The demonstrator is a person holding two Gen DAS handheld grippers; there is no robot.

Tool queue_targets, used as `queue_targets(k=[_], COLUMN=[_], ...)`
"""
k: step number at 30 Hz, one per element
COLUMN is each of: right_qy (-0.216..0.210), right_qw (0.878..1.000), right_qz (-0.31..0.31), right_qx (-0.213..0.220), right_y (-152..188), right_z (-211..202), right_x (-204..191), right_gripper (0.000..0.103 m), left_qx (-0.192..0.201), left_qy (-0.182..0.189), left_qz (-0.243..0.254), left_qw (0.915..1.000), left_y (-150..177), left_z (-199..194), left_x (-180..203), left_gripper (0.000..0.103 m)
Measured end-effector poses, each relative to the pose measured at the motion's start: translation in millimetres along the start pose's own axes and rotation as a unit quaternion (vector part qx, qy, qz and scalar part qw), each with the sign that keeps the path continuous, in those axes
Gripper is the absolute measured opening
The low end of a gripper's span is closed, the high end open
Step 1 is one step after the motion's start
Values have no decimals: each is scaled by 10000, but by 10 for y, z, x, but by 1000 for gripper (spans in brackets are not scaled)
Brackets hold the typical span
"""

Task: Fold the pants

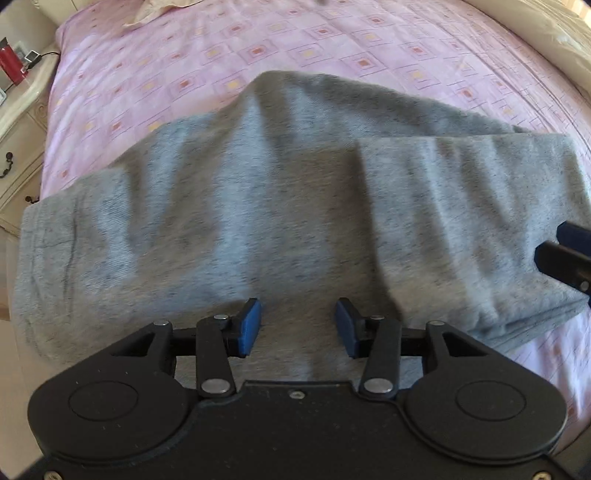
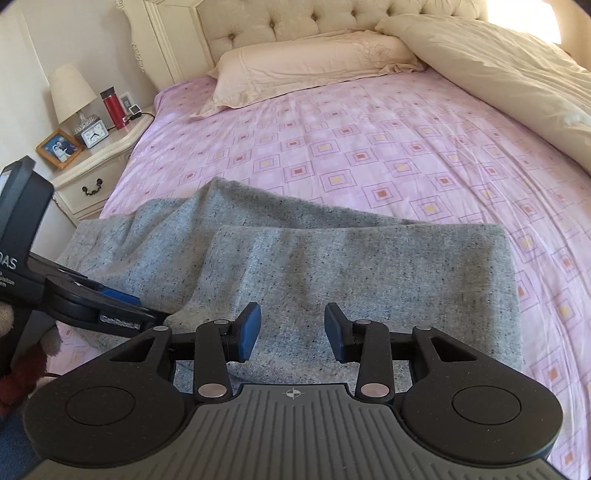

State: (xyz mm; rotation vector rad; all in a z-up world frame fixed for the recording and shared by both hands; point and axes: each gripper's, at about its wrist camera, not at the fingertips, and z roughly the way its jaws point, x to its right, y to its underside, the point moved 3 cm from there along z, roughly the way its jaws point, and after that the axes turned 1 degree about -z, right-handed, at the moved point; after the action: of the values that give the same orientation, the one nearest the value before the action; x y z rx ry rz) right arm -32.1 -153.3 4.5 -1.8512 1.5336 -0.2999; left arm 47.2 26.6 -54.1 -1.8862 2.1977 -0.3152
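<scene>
Fingers, left gripper [image 1: 297, 326]: my blue pads [image 1: 250, 325] stand spread, nothing pinched, grey cloth showing in the gap beneath them.

Fingers, right gripper [image 2: 290, 332]: my pads [image 2: 248, 330] likewise apart, gripping nothing, poised above the near edge of the cloth.

Grey sweatpants [image 1: 240, 221]: heathered knit, lying on the bed across its near side. One layer is folded over the other on the right half, its edge running as a vertical step near the middle. A soft ridge rises along the far edge.

Bedsheet [image 2: 369, 147]: pink, printed with squares, bare beyond the pants.

Pillow [image 2: 314, 62]: cream, at the tufted headboard [image 2: 314, 22].

Duvet [image 2: 498, 74]: cream, heaped at far right.

Nightstand [image 2: 92, 166]: white, left of the bed; it carries a lamp [image 2: 72, 92], clock [image 2: 94, 136], framed photo [image 2: 59, 148] and red flask [image 2: 113, 109].
</scene>
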Motion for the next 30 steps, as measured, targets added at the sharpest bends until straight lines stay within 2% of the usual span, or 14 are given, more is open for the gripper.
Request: queue_targets(k=[2,5,9,13,16,20,22,24,27,30], right_qy=[-73,-260,-475,-574,-624,-611,-602,-567,-560,-569], right_qw=[10000,9996,9986,9969,9957,9953,9953,9954,9952,9950], right_qz=[23,30,-203,-536,-684,-756,-760,-768,-784,-802], right_qx=[56,128,110,30,-17,-51,-78,-102,-142,-167], right_y=[2,-7,-5,19,36,48,50,54,51,53], right_z=[-13,-20,6,39,61,82,92,110,139,149], right_x=[4,-15,-127,-280,-348,-387,-388,-391,-389,-400], right_gripper=[37,37,37,37,37,37,37,37,37,37], left_qx=[116,521,940,1073,1055,812,508,391,614,674], left_qy=[73,151,-135,-439,-479,-239,76,433,692,858], left_qz=[-285,-699,-846,-1078,-1453,-1860,-2059,-2252,-2509,-2630], left_qw=[9995,9961,9919,9874,9826,9789,9772,9726,9636,9586], left_y=[-38,-140,-216,-173,-60,127,200,298,433,564], left_z=[-122,-395,-669,-718,-670,-467,-334,-260,-253,-232], left_x=[-142,-423,-865,-1377,-1718,-2012,-2134,-2239,-2379,-2474], left_gripper=[53,53,55,57,58,60,60,60,60,60])
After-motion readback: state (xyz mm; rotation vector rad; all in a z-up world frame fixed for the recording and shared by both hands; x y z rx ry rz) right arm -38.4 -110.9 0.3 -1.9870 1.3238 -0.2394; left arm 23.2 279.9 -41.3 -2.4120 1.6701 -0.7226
